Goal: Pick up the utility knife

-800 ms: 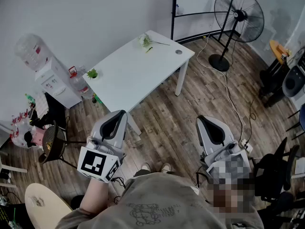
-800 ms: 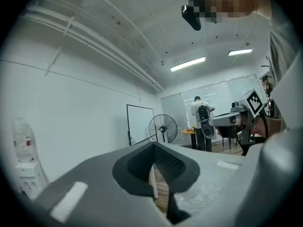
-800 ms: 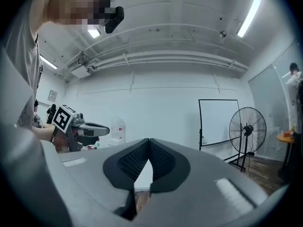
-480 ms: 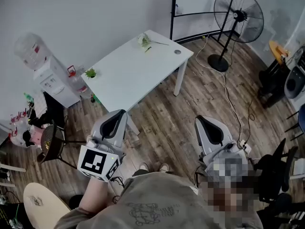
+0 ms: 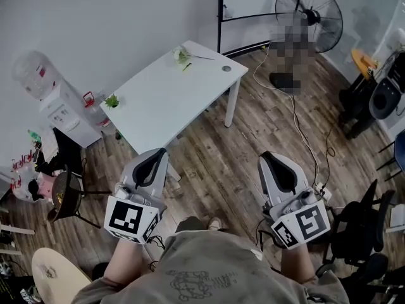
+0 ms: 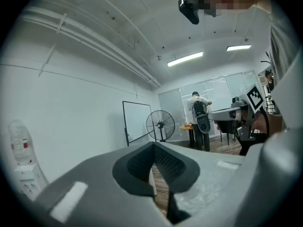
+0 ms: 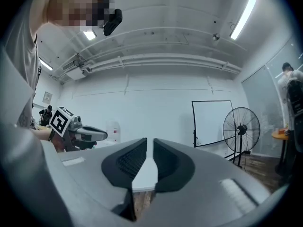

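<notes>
The left hand-held gripper (image 5: 158,156) and right hand-held gripper (image 5: 271,159) are closed, empty; table (image 5: 166,101) holds small plant (image 5: 112,100).

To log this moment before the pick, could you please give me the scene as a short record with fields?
Left gripper: jaws together, empty, held over the wooden floor
Right gripper: jaws almost touching, empty, over the floor too
White table: ahead of both grippers, apart from them
On table: flower sprig, small green plant
Utility knife: not visible in any view
Nearby: standing fan, water dispenser
</notes>
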